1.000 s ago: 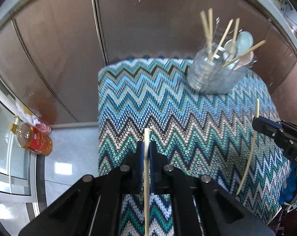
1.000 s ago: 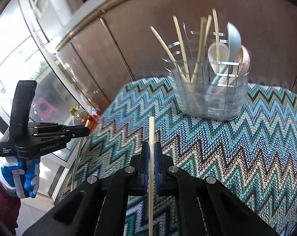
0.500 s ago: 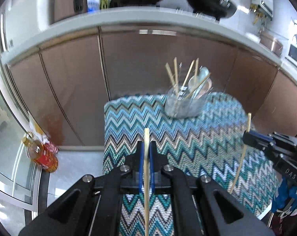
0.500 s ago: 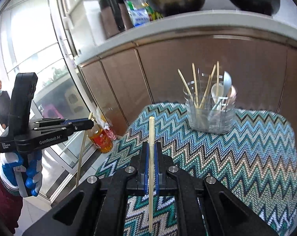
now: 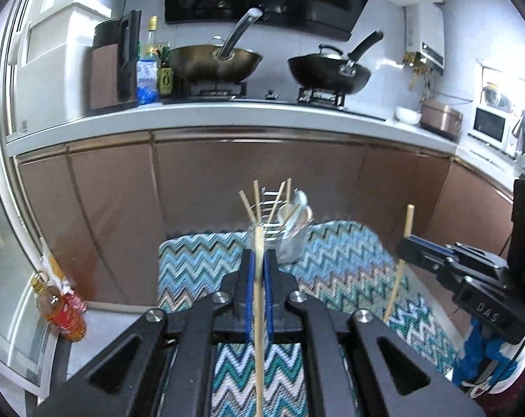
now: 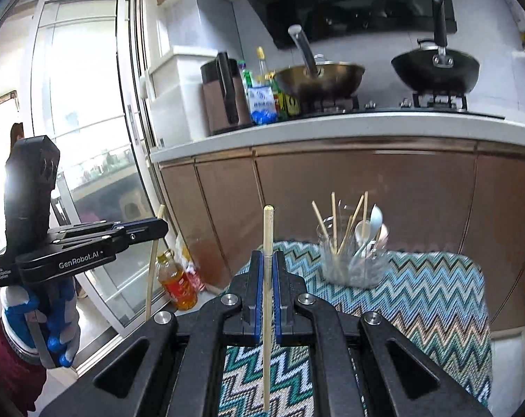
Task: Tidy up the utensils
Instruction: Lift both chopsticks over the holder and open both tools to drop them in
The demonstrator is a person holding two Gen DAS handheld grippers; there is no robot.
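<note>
Left gripper [image 5: 259, 274] and right gripper [image 6: 268, 279] each clench one chopstick [image 5: 259, 299] upright, mid-shaft, near side of table [image 6: 436, 295]; clear holder [image 6: 352, 260] far. Light, stiff, slippery sticks; grip mid-length.

Left gripper [image 5: 259, 278] jaws clamp an upright chopstick [image 5: 259, 330].

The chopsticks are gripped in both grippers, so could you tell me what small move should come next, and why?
Probably carry the right gripper forward over the holder: its chopstick is clamped upright, and the holder sits ahead on the cloth.
</note>
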